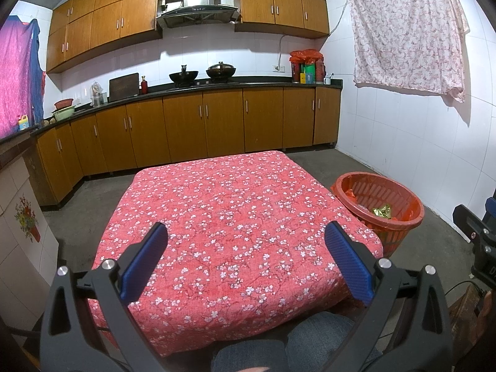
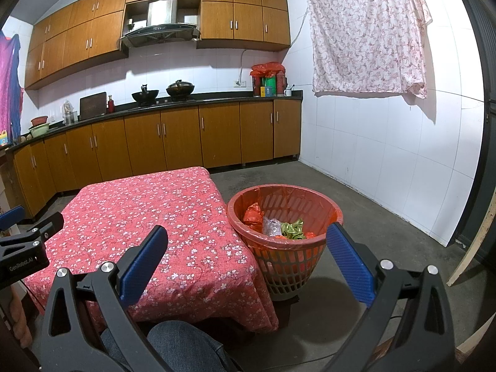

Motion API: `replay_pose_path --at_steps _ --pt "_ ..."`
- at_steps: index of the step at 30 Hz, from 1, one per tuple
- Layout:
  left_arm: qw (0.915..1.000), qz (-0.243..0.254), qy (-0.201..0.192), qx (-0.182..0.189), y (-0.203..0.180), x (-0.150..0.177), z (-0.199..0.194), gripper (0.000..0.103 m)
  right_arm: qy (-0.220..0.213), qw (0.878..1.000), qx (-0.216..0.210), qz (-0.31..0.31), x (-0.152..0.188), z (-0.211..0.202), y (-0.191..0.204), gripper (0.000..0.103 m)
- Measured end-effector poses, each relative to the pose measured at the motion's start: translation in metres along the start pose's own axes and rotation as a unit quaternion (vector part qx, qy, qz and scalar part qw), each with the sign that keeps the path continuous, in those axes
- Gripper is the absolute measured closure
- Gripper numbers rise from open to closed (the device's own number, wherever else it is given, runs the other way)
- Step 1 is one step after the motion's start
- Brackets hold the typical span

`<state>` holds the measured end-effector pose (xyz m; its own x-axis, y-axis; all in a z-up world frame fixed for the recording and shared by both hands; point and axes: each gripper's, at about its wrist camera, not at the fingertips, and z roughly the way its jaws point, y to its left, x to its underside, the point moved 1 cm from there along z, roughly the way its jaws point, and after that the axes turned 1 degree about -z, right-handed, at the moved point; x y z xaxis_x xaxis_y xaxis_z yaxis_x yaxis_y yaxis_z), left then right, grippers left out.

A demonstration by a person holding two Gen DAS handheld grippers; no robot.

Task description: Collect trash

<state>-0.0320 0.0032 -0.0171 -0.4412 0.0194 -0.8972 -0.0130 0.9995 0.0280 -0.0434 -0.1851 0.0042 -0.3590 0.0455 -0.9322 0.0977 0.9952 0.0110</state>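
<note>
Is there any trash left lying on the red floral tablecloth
No, the tablecloth shows only its flower print, and the wrappers lie inside the red basket beside the table.

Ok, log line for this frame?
left gripper: open, empty | right gripper: open, empty | red floral tablecloth: bare | red plastic basket: holds wrappers

Both views are bright and evenly lit, apparently from overhead lighting near the camera side. The hanging floral sheet [image 2: 369, 31] throws a crisp shadow onto the white tiled wall [image 2: 387, 155], and the upper cabinets [image 1: 186, 15] shade the backsplash beneath. Fisheye distortion bows the counter [image 1: 217, 86] and cabinet lines (strongest toward the dark vignetted corners). Focus is sharp throughout, without motion blur.
</note>
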Motion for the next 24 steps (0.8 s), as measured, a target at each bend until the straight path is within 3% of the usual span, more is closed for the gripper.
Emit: replay_pose_path --at_steps 24 --pt "1.0000 0.000 0.003 0.002 0.0003 -0.0027 0.0030 0.004 0.001 1.000 0.000 0.000 -0.0001 -0.0003 -0.0011 0.002"
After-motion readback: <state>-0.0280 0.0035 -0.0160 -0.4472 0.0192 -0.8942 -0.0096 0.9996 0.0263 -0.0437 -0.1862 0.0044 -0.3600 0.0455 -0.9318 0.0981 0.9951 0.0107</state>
